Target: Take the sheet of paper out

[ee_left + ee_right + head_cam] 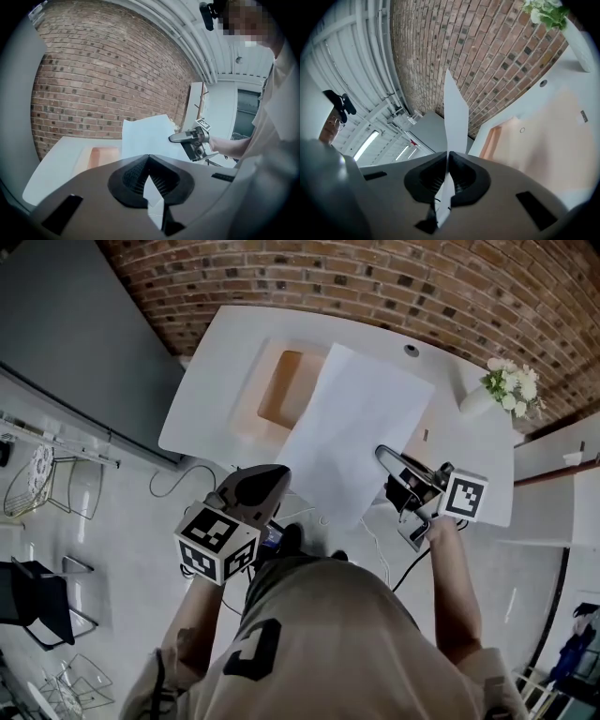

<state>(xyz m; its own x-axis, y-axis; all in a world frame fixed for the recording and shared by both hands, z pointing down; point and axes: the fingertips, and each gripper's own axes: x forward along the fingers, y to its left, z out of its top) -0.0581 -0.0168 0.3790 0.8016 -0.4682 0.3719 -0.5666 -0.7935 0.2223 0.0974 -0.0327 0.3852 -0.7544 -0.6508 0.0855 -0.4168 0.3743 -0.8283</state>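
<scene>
**Holding the sheet over the bench, both tools clamped**

Head view: the sheet of paper (352, 423) is seen raised over the white bench (202, 381). Its long axis runs from the person toward the brick wall. The near left corner is pinched by the left tool (277, 482) and the near right edge by the right tool (386, 457). The peach folder (281, 390) lies beyond the left tool, beside the sheet's left edge.

Left gripper view: the jaws are closed on a corner of the sheet, which spreads ahead and slightly rightward.

Right gripper view: the jaws are shut on the sheet, seen edge-on and standing upward. The sheet is judged clear of the folder, and both tools are judged equally placed for drawing it back.
</scene>
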